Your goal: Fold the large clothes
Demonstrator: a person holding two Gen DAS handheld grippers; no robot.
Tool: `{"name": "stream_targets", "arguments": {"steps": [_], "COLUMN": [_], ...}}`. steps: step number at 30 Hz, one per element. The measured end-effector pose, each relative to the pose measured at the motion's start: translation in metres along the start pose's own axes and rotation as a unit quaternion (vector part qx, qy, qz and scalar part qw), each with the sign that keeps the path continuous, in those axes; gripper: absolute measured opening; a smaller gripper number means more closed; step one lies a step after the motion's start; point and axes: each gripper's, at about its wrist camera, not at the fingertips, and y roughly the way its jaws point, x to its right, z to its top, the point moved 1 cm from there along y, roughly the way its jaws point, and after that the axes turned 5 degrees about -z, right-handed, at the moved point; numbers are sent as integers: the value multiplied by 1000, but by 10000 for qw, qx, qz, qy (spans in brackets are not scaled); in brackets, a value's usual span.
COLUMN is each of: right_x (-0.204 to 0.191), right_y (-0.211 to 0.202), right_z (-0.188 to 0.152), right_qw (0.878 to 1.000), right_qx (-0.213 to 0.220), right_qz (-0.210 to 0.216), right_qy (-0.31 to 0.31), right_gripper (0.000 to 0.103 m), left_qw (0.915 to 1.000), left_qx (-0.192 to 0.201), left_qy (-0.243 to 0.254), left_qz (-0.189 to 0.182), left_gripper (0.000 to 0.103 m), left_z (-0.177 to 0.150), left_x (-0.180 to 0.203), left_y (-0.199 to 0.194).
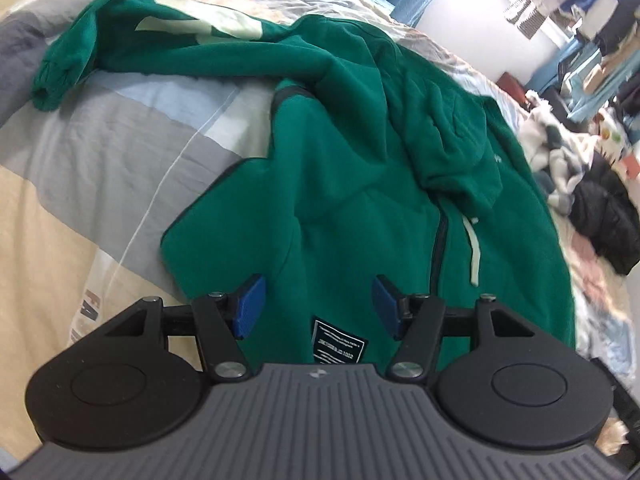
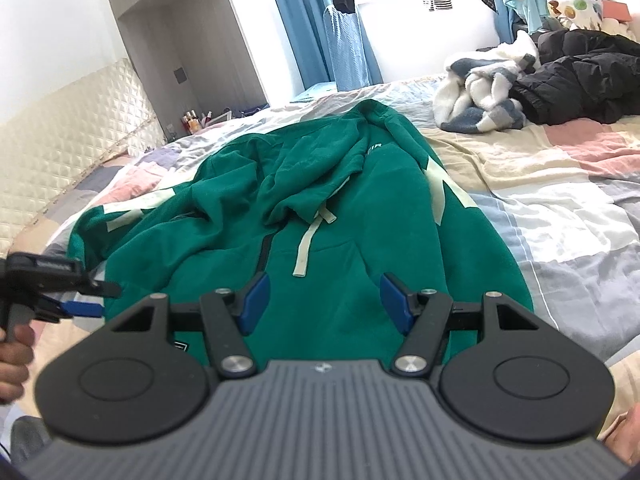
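Hoodie (image 1: 352, 184) in deep green fleece lies spread on a bed (image 1: 100, 152) covered in a patchwork quilt of grey, cream, pale blue and pink blocks. Both grippers hang above its hem, fingers splayed wide and holding nothing.

Seen from the left wrist, the left gripper (image 1: 318, 308) frames bare green cloth between its blue fingertips, with a black sewn label (image 1: 339, 340) lying just short of them, nearer the camera. Ahead of the fingers and slightly to their right run the dark zip (image 1: 439, 240) and a pale drawstring (image 1: 473, 252). Farther ahead, the hood (image 1: 460, 152) sits bunched on the chest. One sleeve (image 1: 120, 48), marked with pale patches, trails far ahead and to the left of the fingers, its cuff resting on the quilt.

Seen from the right wrist, the right gripper (image 2: 324, 300) hovers over the lower front of the garment, with the drawstring just beyond its left fingertip and the crumpled hood farther ahead. The left gripper shows at the left edge of this view, level with the fingers, held in a hand (image 2: 12, 356).

Well ahead and to the right of the right fingers, a white and blue fleece blanket (image 2: 480, 92) and a black puffer jacket (image 2: 588, 76) are heaped on the bed. A quilted cream headboard (image 2: 68, 132) stands to the left.
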Motion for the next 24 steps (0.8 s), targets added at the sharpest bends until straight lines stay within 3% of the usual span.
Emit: {"name": "stream_targets", "arguments": {"steps": [3, 9, 15, 19, 24], "right_x": [4, 11, 20, 23, 30], "right_y": [-1, -3, -1, -1, 2], "right_z": [0, -1, -2, -3, -4], "right_qw": [10000, 9998, 9992, 9986, 9979], "right_qx": [14, 9, -66, -95, -152], "right_qz": [30, 119, 211, 299, 370], "right_qy": [58, 169, 338, 417, 515], "right_gripper": [64, 64, 64, 64, 64], "left_qw": [9999, 9990, 9970, 9972, 9965], "left_qx": [32, -11, -292, -543, -631], "left_qy": [73, 269, 304, -87, -116], "left_qz": [86, 357, 644, 508, 534], "left_gripper": [76, 77, 78, 78, 78], "left_z": [-5, -9, -4, 2, 2], "left_x": [9, 17, 6, -10, -13], "left_y": [7, 20, 38, 49, 58]}}
